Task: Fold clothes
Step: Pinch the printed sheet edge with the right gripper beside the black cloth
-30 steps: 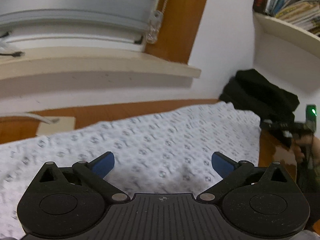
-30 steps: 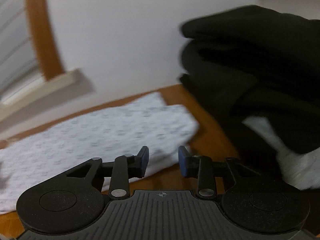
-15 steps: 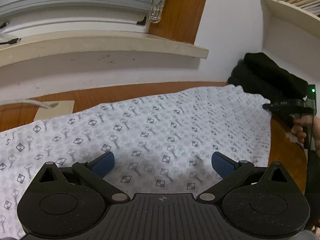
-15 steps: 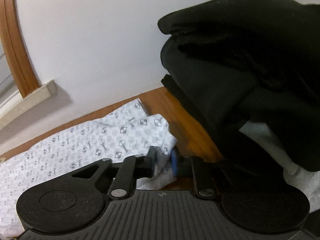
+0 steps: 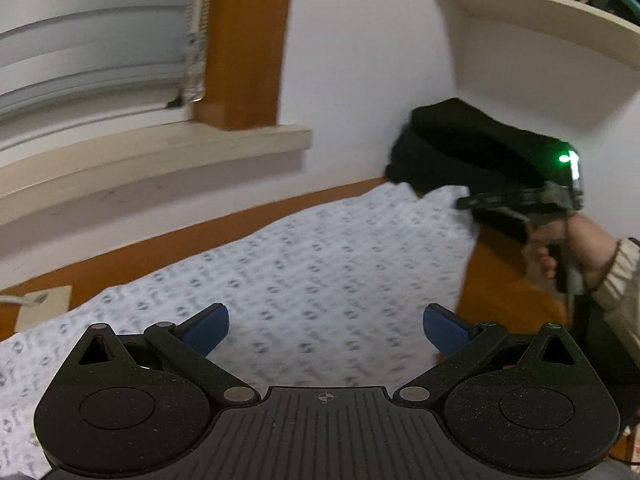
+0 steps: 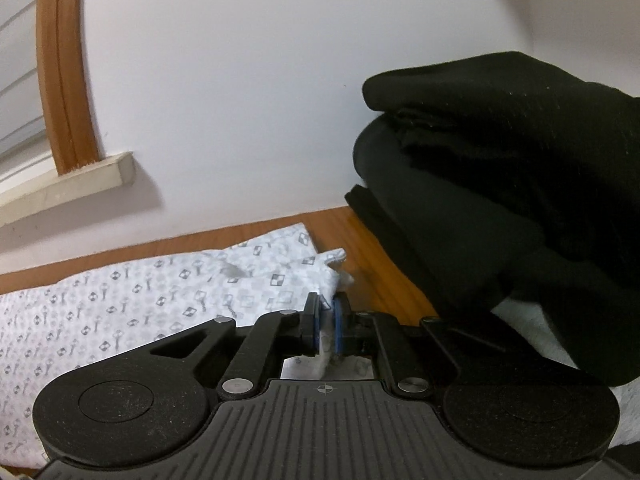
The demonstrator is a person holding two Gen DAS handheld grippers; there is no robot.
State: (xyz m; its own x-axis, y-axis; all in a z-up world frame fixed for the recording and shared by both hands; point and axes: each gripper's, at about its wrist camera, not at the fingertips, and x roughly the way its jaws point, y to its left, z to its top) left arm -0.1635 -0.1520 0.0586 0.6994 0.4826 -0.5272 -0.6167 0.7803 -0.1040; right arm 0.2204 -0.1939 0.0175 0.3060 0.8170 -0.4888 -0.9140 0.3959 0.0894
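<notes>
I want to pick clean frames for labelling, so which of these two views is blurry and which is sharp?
Left wrist view: motion-blurred, the print on the white cloth smeared and the window sill soft. Right wrist view: sharp, the cloth's print crisp, the right gripper shut on its corner, the black clothes clear.

A white cloth garment printed all over with small grey checkered squares and key-like marks [image 6: 132, 304] lies spread mostly flat on the wooden surface — its far right corner, beside a dark folded pile, bunched and lifted off the wood.
</notes>
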